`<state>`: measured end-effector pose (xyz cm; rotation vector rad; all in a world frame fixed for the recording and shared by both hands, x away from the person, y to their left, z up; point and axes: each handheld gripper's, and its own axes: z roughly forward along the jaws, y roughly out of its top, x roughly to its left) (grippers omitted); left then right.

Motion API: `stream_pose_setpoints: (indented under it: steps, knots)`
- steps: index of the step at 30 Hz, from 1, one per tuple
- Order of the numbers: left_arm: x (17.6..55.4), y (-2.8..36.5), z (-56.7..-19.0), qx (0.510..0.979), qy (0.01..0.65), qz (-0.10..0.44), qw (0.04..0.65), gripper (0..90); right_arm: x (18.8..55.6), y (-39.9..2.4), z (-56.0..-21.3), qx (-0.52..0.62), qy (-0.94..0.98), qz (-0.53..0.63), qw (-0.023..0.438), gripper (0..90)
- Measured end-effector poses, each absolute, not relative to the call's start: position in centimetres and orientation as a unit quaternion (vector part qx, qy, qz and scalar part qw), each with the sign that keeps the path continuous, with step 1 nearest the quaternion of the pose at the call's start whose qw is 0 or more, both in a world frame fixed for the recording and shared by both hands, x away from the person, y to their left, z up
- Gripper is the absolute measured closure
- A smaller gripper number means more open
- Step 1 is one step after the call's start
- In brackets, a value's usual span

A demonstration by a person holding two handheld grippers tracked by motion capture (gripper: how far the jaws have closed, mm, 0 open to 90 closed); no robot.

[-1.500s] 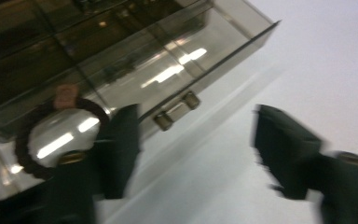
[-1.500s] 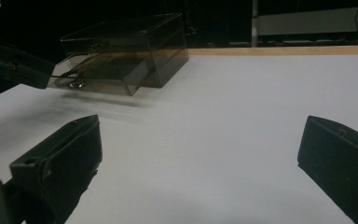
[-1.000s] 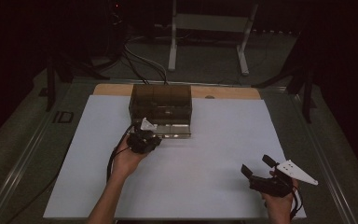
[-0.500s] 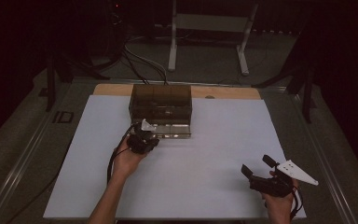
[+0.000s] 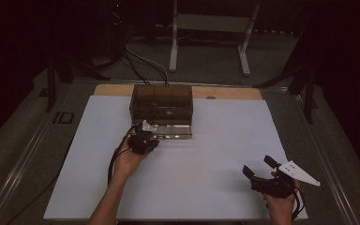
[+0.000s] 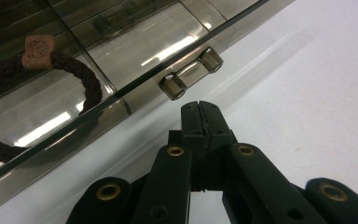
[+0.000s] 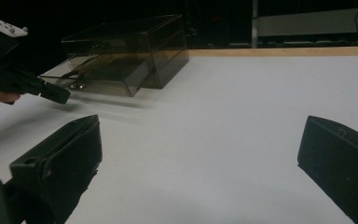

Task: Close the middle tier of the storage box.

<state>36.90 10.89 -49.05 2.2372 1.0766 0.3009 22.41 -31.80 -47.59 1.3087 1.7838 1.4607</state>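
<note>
The smoky drawer box [image 5: 161,105] sits near the white mat's far edge, its drawer [image 6: 98,84] pulled out, hair tie [image 6: 51,93] inside. The clenched left gripper [image 6: 200,109] should press squarely on the handle [image 6: 192,73]; the right gripper [image 5: 258,171] waits released.

Own jaws wide apart over white sheet [image 7: 223,135]; smoky drawer box [image 7: 130,51] beyond, drawer pulled out.

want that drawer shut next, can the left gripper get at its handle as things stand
Probably yes: the left gripper, jaws shut, sits just short of the drawer handle with only bare white table between them.
</note>
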Motion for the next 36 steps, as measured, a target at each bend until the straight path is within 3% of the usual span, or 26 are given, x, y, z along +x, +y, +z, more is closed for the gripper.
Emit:
stream_pose_setpoints:
  steps: [36]
  knots:
    - [38.1,11.1,-49.3,0.846,0.419,0.137,0.299,90.0,22.4,-31.8,-47.6,0.480,0.653,0.533,0.242,0.0]
